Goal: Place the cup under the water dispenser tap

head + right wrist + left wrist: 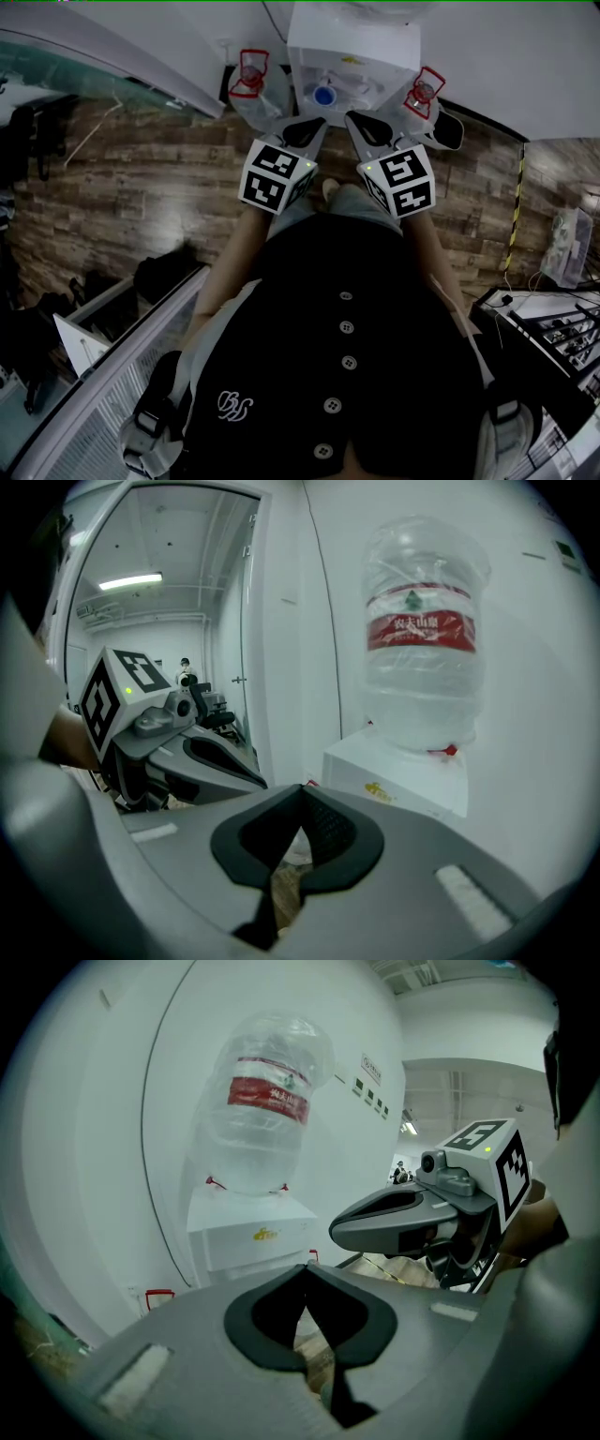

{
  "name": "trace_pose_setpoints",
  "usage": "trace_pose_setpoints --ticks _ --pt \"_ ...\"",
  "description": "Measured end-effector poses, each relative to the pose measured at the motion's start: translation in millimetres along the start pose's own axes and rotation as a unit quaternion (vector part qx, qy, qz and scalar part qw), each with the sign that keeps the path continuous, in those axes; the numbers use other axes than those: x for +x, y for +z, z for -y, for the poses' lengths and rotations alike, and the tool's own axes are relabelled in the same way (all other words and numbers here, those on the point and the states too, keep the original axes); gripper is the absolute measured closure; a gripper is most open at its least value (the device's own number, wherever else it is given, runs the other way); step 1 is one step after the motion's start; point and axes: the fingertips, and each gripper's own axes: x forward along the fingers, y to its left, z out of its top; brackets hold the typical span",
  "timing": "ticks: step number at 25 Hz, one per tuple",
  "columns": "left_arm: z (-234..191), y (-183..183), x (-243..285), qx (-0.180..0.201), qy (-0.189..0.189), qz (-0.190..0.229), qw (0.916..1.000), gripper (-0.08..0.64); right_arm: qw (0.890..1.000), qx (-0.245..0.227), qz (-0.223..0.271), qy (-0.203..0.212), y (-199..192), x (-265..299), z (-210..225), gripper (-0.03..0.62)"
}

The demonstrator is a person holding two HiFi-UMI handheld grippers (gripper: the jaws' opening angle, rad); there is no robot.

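A white water dispenser (352, 42) stands against the white wall straight ahead, with a blue tap (324, 95) on its front. A clear bottle with a red label (262, 1101) sits on top of it, and the right gripper view shows that bottle (422, 639) as well. My left gripper (305, 131) and right gripper (367, 127) hang side by side just short of the dispenser, both aimed at it. Each has its jaws touching at the tips with nothing between them (306, 1267) (302, 787). No cup appears in any view.
Wood-pattern floor (141, 187) lies below. A glass partition (84, 66) runs along the left. A bench with equipment (553, 323) is at the lower right, and a yellow-black striped strip (514, 216) hangs near it. A small red box (159, 1295) sits low on the wall.
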Motion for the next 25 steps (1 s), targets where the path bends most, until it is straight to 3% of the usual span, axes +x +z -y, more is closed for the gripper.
trace_pose_setpoints --ticks 25 --pt "-4.9 -3.1 1.5 -0.005 -0.003 0.005 1.0 0.555 1.0 -0.014 -0.012 -0.001 -5.6 6.2 -4.9 0.592"
